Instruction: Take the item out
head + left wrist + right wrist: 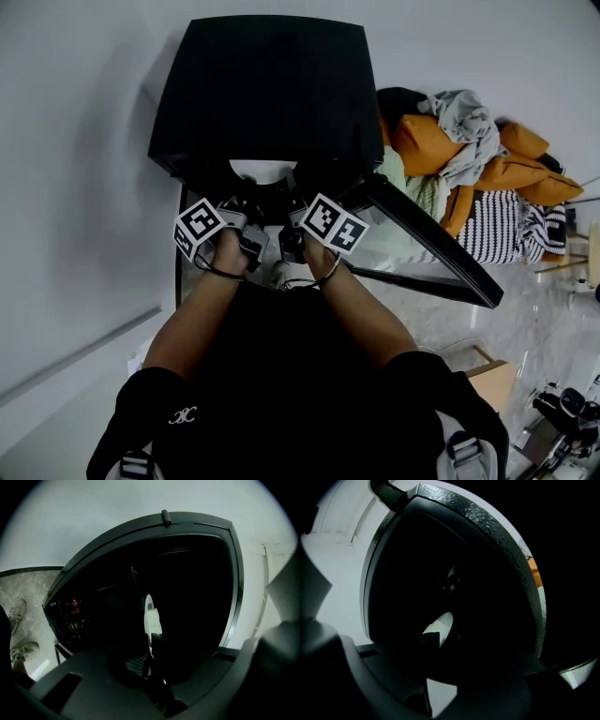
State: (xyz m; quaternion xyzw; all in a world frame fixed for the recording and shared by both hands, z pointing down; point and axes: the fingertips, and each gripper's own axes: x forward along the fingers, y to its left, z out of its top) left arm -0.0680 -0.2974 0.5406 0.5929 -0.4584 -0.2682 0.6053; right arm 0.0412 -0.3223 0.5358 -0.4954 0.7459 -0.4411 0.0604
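Observation:
A black oven-like cabinet (267, 94) stands with its glass door (431, 248) swung open to the right. A white plate (262, 171) shows in its dark mouth. Both grippers reach in side by side. My left gripper (246, 199) is shut on the plate's rim; in the left gripper view the plate (149, 616) stands edge-on between the pads of this gripper (150, 651). My right gripper (291, 202) is at the plate's other side. In the right gripper view the plate (440, 623) lies between the spread jaws of that gripper (443, 641), which do not press on it. The interior is very dark.
A heap of orange, grey and striped fabrics (478, 159) lies to the right of the cabinet. A white wall runs behind and to the left. The cabinet's frame (187, 522) closes round both grippers. Shoes (18, 616) stand on the marbled floor below.

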